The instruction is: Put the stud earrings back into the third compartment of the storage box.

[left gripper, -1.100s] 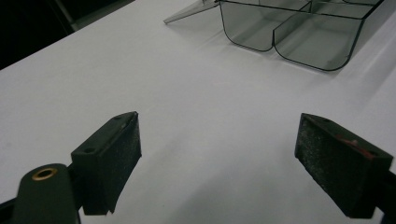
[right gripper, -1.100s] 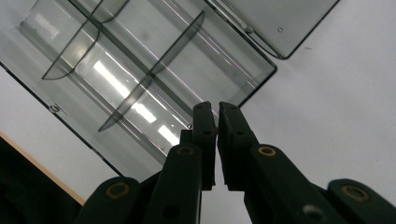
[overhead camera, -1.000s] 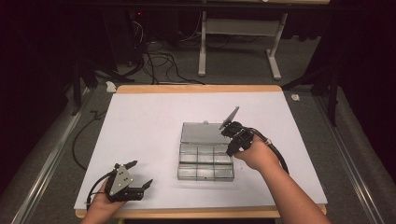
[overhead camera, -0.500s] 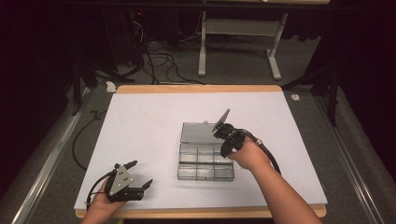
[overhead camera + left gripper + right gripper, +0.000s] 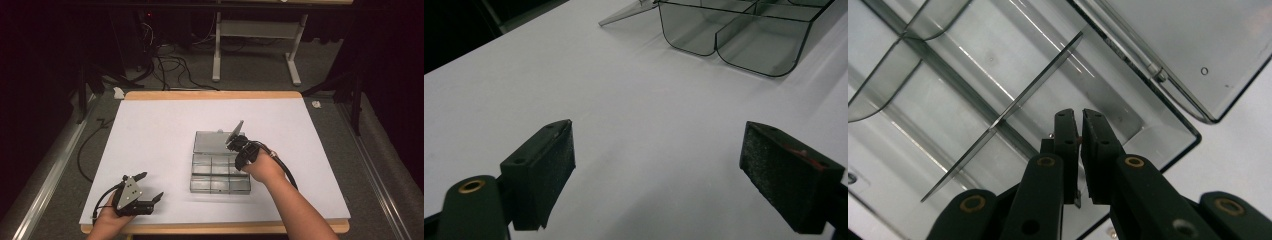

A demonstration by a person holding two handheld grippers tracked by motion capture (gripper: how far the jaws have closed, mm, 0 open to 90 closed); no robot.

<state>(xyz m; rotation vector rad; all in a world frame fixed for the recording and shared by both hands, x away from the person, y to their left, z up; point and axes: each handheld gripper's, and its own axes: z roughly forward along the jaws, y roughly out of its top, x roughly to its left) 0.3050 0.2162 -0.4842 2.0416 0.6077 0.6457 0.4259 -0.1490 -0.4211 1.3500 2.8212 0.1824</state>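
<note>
A clear plastic compartment box [image 5: 210, 184] lies mid-table with its lid [image 5: 210, 141] folded flat behind it. My right gripper [image 5: 241, 155] points down into the box's back right compartment [image 5: 1108, 95], beside a thin divider [image 5: 1038, 85], with the lid [image 5: 1188, 45] beyond the hinge. Its jaws are shut, with a tiny thin piece [image 5: 1079, 141] pinched in the slit between the pads; I cannot tell what the piece is. My left gripper [image 5: 150, 186] rests near the table's front left, open and with nothing between its pads [image 5: 549, 170]. It faces the box [image 5: 729, 35].
A white sheet [image 5: 160, 130] covers the table, which has a wooden edge [image 5: 210, 95]. Behind the table are a white stand [image 5: 255, 45] and cables [image 5: 165, 65] on the dark floor. A cable [image 5: 282, 167] trails from the right gripper.
My right gripper has moved left and down, from above the box's right edge into the back right compartment. The left gripper has stayed put.
</note>
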